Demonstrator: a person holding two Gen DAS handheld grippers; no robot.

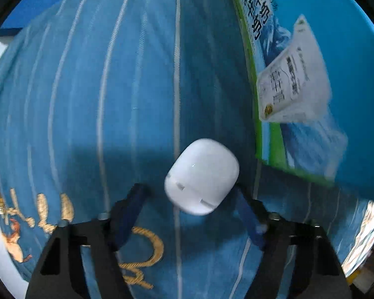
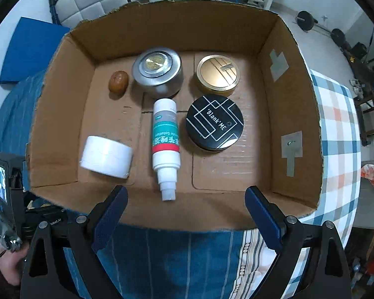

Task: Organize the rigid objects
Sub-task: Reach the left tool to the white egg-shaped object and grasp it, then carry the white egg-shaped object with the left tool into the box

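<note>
In the left wrist view a white rounded case [image 1: 202, 177] lies on the blue striped cloth [image 1: 112, 99], just ahead of my left gripper [image 1: 189, 196], which is open with its fingers either side of the case. In the right wrist view my right gripper [image 2: 185, 199] is open and empty above the near wall of a cardboard box [image 2: 286, 99]. The box holds a white jar [image 2: 106, 156], a white bottle with a teal label [image 2: 165, 139], a black round compact [image 2: 214, 123], a gold tin [image 2: 218, 74], a silver tin [image 2: 157, 71] and a brown oval piece [image 2: 118, 81].
A blue and green milk carton box [image 1: 299, 74] lies right of the case. A blue mat [image 2: 30, 49] lies left of the cardboard box, checked cloth [image 2: 336, 124] to its right. The other gripper's camera [image 2: 5, 186] and a hand show at lower left.
</note>
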